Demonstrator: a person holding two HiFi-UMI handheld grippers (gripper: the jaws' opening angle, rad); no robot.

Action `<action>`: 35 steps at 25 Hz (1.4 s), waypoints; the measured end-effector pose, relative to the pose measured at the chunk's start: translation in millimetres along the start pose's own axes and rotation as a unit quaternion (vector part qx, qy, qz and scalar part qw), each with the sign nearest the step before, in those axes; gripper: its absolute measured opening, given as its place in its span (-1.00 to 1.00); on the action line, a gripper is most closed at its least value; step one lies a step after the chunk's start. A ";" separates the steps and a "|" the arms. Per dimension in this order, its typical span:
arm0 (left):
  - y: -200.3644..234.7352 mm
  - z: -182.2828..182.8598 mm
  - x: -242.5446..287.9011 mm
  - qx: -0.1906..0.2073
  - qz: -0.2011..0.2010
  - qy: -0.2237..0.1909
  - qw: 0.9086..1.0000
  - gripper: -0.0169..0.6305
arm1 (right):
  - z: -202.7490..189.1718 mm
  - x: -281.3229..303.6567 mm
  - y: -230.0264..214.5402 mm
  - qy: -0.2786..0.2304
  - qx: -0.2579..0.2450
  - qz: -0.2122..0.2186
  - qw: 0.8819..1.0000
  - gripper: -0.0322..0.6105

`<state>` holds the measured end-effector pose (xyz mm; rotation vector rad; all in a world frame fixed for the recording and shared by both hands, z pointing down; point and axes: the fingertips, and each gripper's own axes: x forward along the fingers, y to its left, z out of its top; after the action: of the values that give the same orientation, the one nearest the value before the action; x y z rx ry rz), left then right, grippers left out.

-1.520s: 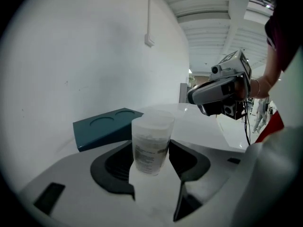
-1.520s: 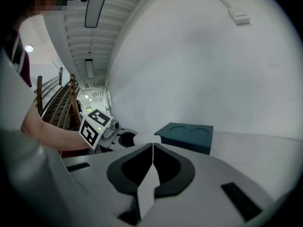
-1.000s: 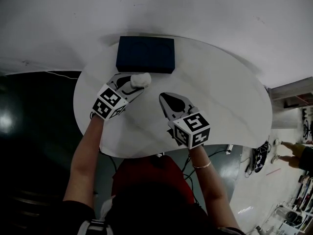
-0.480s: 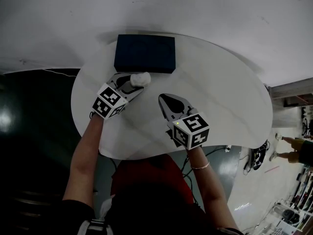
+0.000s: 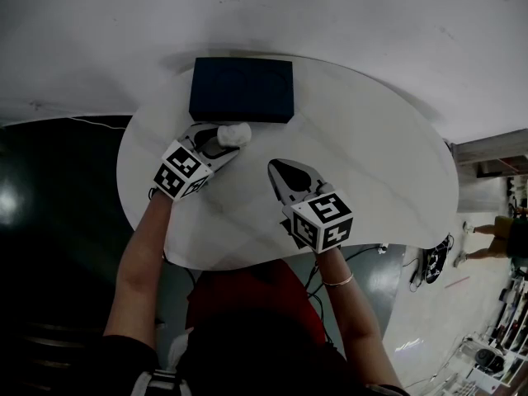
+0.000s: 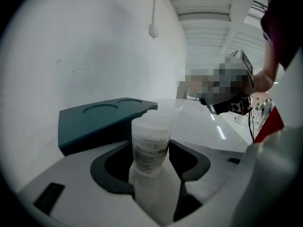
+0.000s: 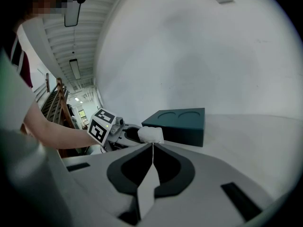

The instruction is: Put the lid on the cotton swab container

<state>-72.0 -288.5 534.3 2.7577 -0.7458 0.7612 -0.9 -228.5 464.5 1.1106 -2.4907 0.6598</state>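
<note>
1. While the left claw is squeezing the cotton swab container from both sides, the little see-through tub is sitting between its jaws, over the white worktop
2. The tub is sitting just in front of the dark blue box, which is lying flat on the worktop
3. The right claw is hanging nearby, apart from the tub, with its jaws pressed together and nothing in them
4. I cannot tell if a lid is sitting on the tub

We see a white, rounded tabletop. Toward its far left edge lies a dark blue box, flat on the surface, with two round recesses in its top.
</note>
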 end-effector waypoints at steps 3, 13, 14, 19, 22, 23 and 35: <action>-0.1 -1.3 0.9 0.006 -0.002 0.001 1.000 -0.16 | -2.6 -0.4 -3.0 0.003 -0.001 -0.002 1.000 -0.85; 0.7 -5.5 1.2 0.009 0.000 0.002 1.000 -0.16 | -5.9 -3.5 -4.0 0.006 0.005 -0.007 1.000 -0.85; 0.5 -5.9 1.6 0.011 0.001 0.003 1.000 -0.16 | -6.8 -4.0 -4.2 0.006 0.006 -0.007 1.000 -0.85; -1.8 -6.8 2.3 0.008 0.000 0.006 1.000 -0.15 | -8.7 -7.6 -3.6 0.006 0.013 -0.007 1.000 -0.85; -1.9 -7.6 0.5 0.000 0.008 0.010 1.000 -0.12 | -8.6 -10.7 -2.9 0.002 0.014 -0.007 1.000 -0.85; -2.3 -9.0 -0.7 -0.002 0.011 0.012 1.000 -0.12 | -9.1 -11.5 -2.3 0.001 0.014 -0.007 1.000 -0.85; -2.9 -25.6 -40.4 -0.071 0.077 -0.001 0.994 -0.12 | -12.6 -19.4 14.6 -0.006 0.009 -0.003 1.000 -0.85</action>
<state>-111.5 -261.4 534.9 2.5970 -0.9822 0.7047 1.8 -201.4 461.8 1.1300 -2.4950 0.6781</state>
